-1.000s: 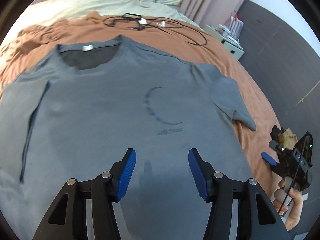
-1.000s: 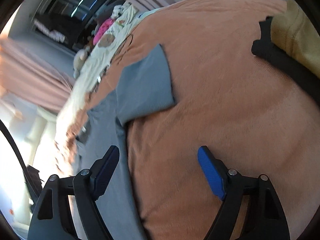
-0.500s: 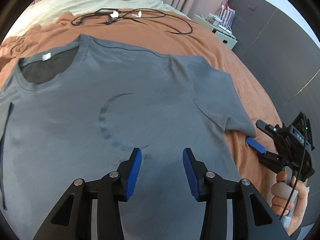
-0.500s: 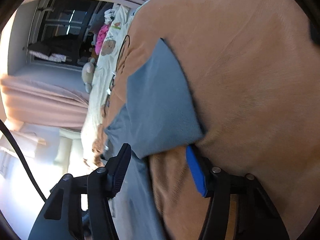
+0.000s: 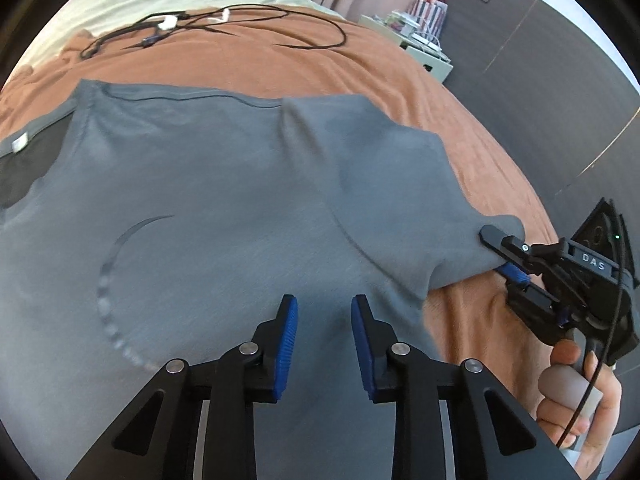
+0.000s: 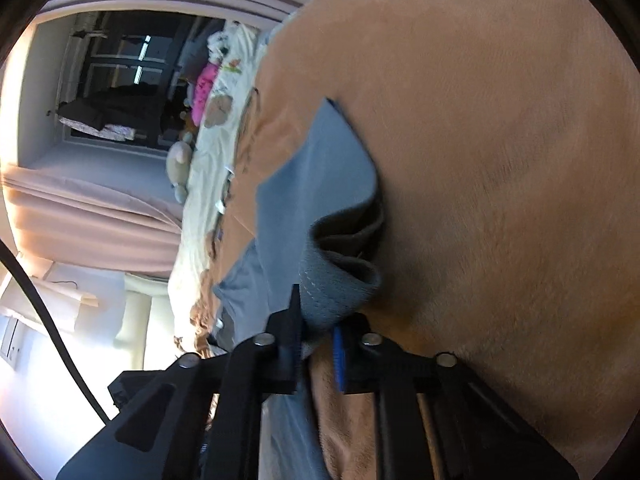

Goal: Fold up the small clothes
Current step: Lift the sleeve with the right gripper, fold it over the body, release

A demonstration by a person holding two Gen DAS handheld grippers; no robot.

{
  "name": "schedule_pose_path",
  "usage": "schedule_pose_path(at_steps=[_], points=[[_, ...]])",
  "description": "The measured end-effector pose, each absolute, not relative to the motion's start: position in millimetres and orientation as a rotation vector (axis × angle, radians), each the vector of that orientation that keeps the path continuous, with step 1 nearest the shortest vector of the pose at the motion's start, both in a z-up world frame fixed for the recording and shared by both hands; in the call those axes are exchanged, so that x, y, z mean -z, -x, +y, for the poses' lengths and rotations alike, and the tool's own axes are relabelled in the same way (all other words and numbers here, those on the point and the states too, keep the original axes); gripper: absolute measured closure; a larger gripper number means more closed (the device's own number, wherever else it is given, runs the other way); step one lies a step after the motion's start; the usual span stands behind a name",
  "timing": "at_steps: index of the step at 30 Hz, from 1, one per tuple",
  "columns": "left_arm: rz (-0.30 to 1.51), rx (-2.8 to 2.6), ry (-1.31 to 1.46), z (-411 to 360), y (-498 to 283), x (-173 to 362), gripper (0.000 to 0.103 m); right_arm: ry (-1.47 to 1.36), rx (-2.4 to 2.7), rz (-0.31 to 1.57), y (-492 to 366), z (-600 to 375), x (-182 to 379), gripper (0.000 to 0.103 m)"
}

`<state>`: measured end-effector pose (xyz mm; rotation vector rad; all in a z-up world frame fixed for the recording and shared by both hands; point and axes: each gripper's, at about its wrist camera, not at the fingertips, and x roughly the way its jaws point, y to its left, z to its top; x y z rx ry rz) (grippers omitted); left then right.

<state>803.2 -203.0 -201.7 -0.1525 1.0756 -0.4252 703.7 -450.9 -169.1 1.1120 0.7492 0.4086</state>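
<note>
A grey T-shirt (image 5: 224,208) is lying flat on the orange blanket (image 5: 400,80); the right gripper (image 5: 506,256) is clenching its sleeve hem, while the left gripper (image 5: 324,336) is hovering with jaws parted.

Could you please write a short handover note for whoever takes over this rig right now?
Right gripper: shut on the hem of the sleeve of the grey cotton T-shirt, lifting that edge a little off the rust-orange blanket.
Left gripper: open, holding nothing, over the shirt's lower front beside the faint crescent print.
The shirt lies face up and spread flat, collar at the far left. Black cables lie on the blanket beyond it, apart from the shirt.
Done: sleeve gripped. No fold made yet.
Left: likely carry this sleeve in over the chest, fold the other side, then fold the body up.
</note>
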Motion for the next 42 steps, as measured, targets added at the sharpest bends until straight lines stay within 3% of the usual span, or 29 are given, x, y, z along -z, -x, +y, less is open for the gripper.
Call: schedule_pose_path(at_steps=[12,24,34,42], points=[[1.071,0.487,0.179,-227,-815,207,0.076,-0.966,-0.527,0.624,-688,-429,144,0.102],[1.084,0.494,0.296,-228,-828,220,0.078,-0.939,-0.629,0.665,-712,-416,152,0.102],[1.144,0.524,0.376,-199,-820,210,0.076,-0.912,-0.687,0.708,-725,-418,148,0.102],[1.086,0.353,0.355,-139,-811,182,0.076,-0.866,-0.711,0.806,-739,-403,150,0.102]])
